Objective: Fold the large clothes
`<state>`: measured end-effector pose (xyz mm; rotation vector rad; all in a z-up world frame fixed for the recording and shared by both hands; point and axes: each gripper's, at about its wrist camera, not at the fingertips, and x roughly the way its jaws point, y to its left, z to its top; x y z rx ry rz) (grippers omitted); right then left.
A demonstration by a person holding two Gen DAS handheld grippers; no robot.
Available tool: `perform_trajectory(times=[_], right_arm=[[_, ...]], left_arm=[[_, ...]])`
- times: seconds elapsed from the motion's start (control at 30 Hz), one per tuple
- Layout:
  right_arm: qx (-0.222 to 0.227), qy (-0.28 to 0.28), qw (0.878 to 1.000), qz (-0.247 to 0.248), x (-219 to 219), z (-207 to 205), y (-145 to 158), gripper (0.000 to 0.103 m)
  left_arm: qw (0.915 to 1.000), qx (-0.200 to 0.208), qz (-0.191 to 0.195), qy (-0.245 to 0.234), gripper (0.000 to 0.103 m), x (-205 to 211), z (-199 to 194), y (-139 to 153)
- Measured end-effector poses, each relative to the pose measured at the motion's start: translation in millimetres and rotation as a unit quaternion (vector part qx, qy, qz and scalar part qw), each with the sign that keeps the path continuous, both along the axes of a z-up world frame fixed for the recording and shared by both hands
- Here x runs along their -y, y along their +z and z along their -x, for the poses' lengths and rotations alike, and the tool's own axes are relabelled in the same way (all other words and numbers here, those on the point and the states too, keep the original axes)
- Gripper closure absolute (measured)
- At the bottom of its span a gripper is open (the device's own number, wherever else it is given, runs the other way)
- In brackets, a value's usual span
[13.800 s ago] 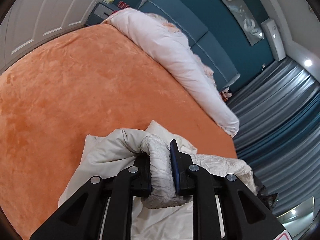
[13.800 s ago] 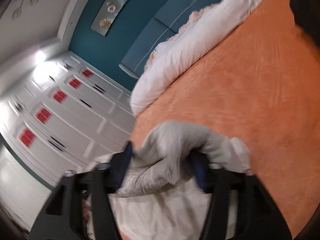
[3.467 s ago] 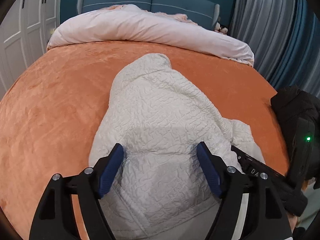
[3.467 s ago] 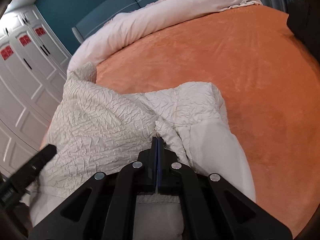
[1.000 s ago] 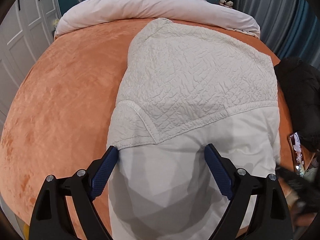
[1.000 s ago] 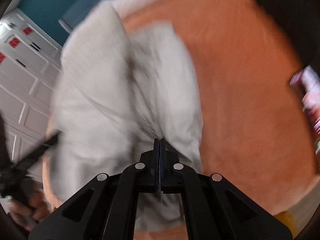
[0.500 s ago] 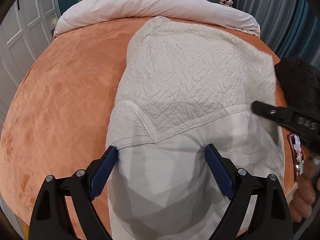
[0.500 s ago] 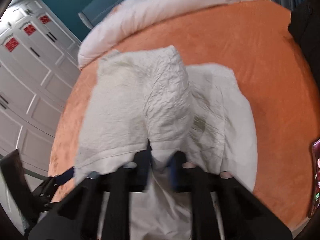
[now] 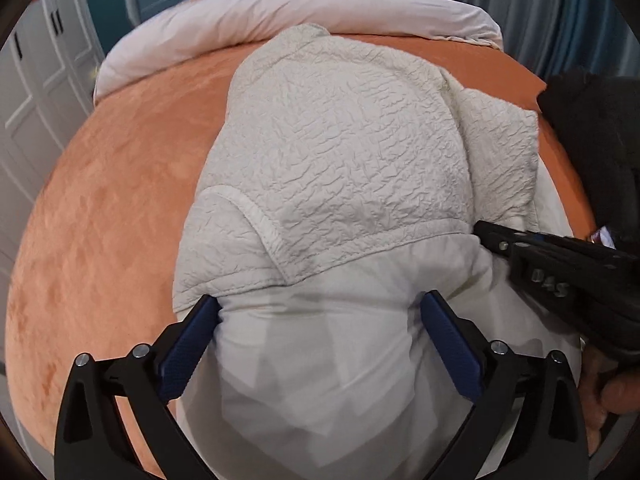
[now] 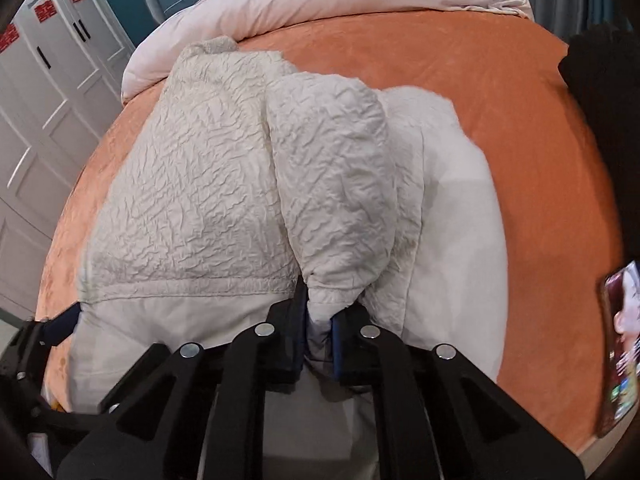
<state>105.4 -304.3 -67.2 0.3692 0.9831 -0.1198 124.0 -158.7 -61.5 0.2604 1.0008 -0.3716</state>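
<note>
Cream jacket (image 9: 344, 152) is spread on the orange bed (image 9: 120, 208), collar at far end, for folding. Its sleeve cuff (image 10: 326, 304) is clamped by right gripper (image 10: 318, 336), prob. to be folded across. Left gripper (image 9: 318, 332): fingers apart, nothing held, straddling near hem.

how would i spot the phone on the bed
Start at the orange bedspread, with the cream jacket on it. The phone lies at the bedspread's right edge, right of the jacket. It is the only hard, flat thing there, its screen lit.
</note>
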Motion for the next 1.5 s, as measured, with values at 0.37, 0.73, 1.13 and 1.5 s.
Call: perform_trajectory(times=[0.37,0.73,1.13,1.5], right_arm=[[0.066,-0.005,0.997,0.046,-8,-19,106,0.089],[0.058,-0.087,0.994,-0.011,42,36,91,0.089],[-0.02,0.039,0.998,0.049,8,-88,37,0.1],[0.011,0.006,0.999,0.031,16,-79,-30,0.103]], left_arm=[[0.9993,-0.013,0.031,0.014,0.005,-9,-5,6],[0.9996,-0.006,0.027,-0.002,0.005,-8,0,3],[0.9998,-0.008,0.02,-0.004,0.005,-4,-2,5],[0.9995,0.019,-0.01,-0.021,0.005,16,5,3]])
